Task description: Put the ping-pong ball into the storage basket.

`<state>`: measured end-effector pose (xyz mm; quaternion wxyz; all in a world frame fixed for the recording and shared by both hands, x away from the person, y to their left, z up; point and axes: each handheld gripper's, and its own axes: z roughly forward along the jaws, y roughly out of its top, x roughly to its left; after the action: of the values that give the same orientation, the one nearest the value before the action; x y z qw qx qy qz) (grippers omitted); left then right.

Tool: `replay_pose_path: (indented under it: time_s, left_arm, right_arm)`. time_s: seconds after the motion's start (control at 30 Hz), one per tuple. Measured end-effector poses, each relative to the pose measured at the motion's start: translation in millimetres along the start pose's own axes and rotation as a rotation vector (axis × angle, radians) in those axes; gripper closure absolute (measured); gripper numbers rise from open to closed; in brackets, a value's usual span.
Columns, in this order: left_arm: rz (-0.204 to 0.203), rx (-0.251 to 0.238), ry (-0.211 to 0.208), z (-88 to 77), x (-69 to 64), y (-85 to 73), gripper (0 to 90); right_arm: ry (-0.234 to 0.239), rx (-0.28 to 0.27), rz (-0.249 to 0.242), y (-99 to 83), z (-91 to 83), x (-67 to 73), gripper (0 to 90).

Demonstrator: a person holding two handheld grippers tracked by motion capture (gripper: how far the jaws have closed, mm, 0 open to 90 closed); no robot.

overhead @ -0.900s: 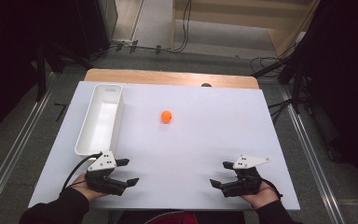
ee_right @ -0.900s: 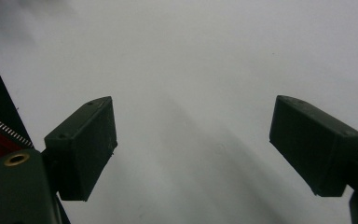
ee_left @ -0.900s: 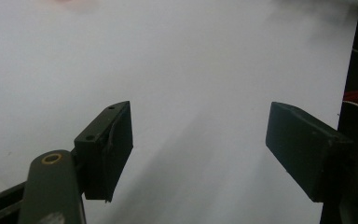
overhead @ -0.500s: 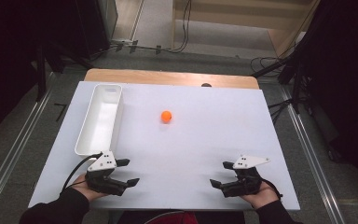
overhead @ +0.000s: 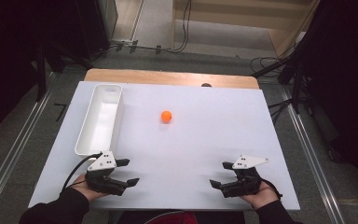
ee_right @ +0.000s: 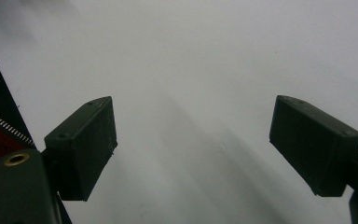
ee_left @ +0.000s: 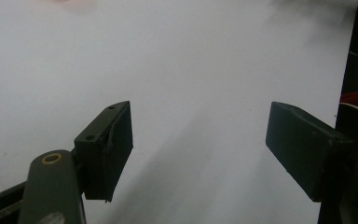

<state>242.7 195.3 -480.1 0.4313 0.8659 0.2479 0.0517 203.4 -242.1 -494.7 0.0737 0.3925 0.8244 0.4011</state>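
Two handheld grippers rested near the white table's (overhead: 205, 140) front edge, left gripper (overhead: 127, 172) and right gripper (overhead: 219, 175) both with jaws spread wide and empty. An orange ball (overhead: 166, 116) lay mid-table, well apart from them, right of a white tray (overhead: 100, 122).

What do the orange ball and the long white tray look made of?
Orange ball: probably light plastic, matte, evenly coloured and perfectly round. White tray: likely moulded plastic, smooth with a slight sheen, thin walls and rounded corners. Neither is certain from looks alone.
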Motion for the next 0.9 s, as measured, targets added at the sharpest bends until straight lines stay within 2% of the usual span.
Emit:
replay_pose_path:
  time_s: [0.53,0.7,0.87,0.9]
  left_arm:
    - [-0.003,0.005,-0.01,1.3,0.4,-0.2,23.1]
    - [0.009,-0.009,-0.031,1.4,-0.4,1.5,22.6]
    - [0.001,-0.014,-0.03,3.2,-1.5,5.5,19.9]
    - [0.0,-0.027,-0.03,2.7,-2.2,7.4,19.9]
  right_arm:
    - [0.003,0.005,0.0,-0.1,0.8,0.5,13.4]
    - [0.003,0.006,0.0,-0.1,1.0,0.6,13.5]
    - [0.002,0.006,-0.001,0.0,1.4,0.6,13.5]
    - [0.001,0.007,-0.001,0.0,1.5,0.8,13.4]
